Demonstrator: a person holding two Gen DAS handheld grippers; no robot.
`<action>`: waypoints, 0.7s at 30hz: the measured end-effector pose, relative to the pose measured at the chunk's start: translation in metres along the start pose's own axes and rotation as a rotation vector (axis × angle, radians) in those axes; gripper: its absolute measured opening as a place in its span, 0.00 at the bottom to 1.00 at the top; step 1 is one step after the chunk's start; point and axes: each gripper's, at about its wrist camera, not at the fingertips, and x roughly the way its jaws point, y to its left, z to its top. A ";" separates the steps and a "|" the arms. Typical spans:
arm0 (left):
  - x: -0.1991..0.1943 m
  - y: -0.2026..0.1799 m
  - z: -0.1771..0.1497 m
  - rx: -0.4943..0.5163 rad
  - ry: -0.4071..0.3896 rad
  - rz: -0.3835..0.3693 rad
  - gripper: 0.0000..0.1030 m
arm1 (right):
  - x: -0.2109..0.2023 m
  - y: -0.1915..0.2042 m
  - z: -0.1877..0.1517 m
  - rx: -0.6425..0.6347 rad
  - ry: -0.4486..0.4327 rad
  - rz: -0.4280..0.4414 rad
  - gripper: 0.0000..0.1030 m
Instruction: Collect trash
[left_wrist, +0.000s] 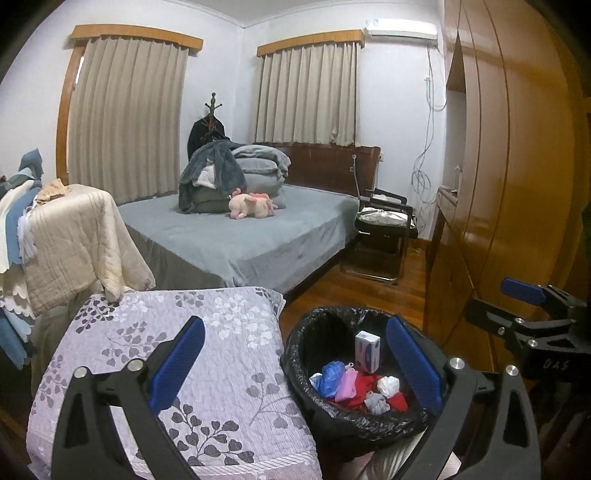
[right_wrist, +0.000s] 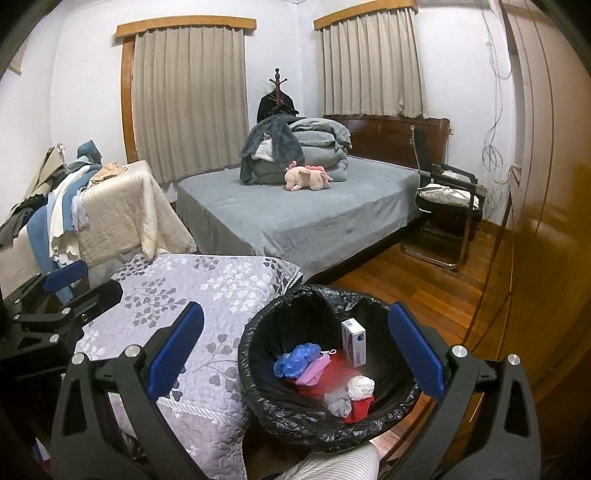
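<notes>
Beside the quilt (right_wrist: 192, 295), the bin (right_wrist: 266, 391) holds a box (right_wrist: 354, 342) and wads (right_wrist: 360, 386).

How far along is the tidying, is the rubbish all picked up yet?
Mostly done, it seems: the lined bin already holds a small box, a blue bag, pink and red scraps and white wads. Nothing is in hand: the left gripper and right gripper are both open and empty. No loose rubbish shows on the floral quilt.
</notes>
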 end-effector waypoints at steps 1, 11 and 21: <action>-0.001 0.000 0.000 0.001 -0.002 0.000 0.94 | -0.001 0.001 0.000 -0.002 -0.002 0.000 0.95; -0.011 0.001 0.001 0.000 -0.014 0.003 0.94 | -0.005 0.010 -0.002 -0.014 -0.007 0.006 0.95; -0.014 0.003 0.001 -0.003 -0.011 0.003 0.94 | -0.005 0.012 -0.003 -0.013 -0.006 0.005 0.95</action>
